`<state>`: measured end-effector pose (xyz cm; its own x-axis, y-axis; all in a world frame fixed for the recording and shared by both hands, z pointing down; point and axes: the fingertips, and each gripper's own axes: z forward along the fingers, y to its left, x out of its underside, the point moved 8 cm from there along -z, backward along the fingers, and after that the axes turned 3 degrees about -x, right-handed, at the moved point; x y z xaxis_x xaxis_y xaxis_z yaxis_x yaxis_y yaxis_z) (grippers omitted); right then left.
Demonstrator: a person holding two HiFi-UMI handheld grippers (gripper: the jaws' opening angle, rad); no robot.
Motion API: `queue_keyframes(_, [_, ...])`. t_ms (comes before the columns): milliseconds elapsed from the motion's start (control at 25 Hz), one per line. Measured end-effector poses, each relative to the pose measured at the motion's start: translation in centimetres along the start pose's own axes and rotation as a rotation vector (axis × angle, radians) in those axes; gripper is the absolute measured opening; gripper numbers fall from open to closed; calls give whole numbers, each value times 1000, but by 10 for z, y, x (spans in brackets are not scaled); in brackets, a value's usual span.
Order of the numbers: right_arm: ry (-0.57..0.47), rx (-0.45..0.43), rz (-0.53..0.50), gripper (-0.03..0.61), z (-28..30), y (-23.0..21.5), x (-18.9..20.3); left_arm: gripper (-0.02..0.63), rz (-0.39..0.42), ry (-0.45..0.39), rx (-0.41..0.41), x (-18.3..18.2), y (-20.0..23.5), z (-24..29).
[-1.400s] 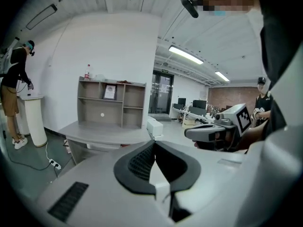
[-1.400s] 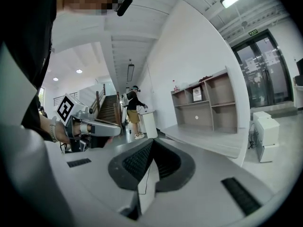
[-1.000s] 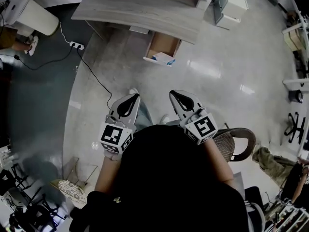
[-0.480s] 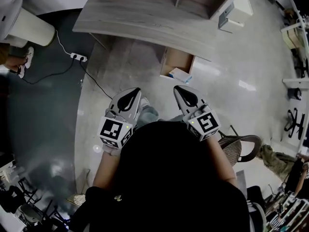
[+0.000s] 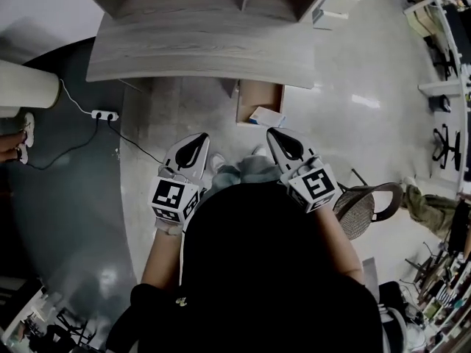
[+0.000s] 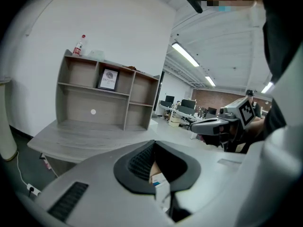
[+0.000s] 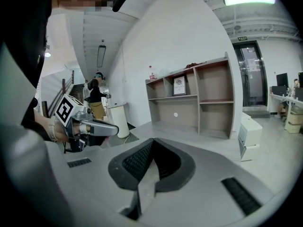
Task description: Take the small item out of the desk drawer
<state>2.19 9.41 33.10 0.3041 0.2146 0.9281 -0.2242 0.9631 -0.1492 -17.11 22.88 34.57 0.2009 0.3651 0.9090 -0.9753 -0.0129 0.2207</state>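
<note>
**Approach to the open drawer, both grippers empty**

The drawer (image 5: pixel 256 96) is seen already pulled out from under the desk (image 5: pixel 199 46), and the small item (image 5: pixel 266 116), a white box with a blue mark, is seen lying at the drawer's near end, towards the person. Both grippers are held low in front of the body, well short of it. The left gripper (image 5: pixel 197 143) is pressed together with nothing pinched, and the right gripper (image 5: pixel 284 140) is likewise closed and empty.

The step in hand is judged to be the approach. The right gripper is the nearer to the box, so it is best used alone. Its jaws should be spread before the drawer is reached, not over the box. The box is best come at from above and taken across its narrow sides, clear of the drawer wall. Only then should it be lifted straight up.
</note>
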Motion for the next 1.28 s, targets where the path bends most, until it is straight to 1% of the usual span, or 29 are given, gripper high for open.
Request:
queue_keyframes(240, [16,102,18,-3,-19,-36,-3,9,35,55,86,-2,-7,51])
queue_keyframes(400, [15,198,57,-3,-39,-58,1,9,66,104,145,5,-16,88])
queue_keyframes(640, [20,333,122,-3,-69,-82,15,11,136,211,242,26,-29,138])
queue_keyframes(840, [50,422,155,-3,-90,-91,35,11,158,312,323,51,-42,172])
queue_keyframes(1000, [67,469,197,-3,-102,-95,45,14,180,392,371,73,-51,198])
queue_keyframes(1080, [77,482,208,-3,-105,-99,49,25,210,414,380,84,-55,212])
queue_keyframes(1160, [89,492,217,-3,-110,-102,54,48,251,434,383,97,-59,226])
queue_keyframes(1280, [109,507,229,-3,-115,-106,63,97,283,483,377,121,-59,245])
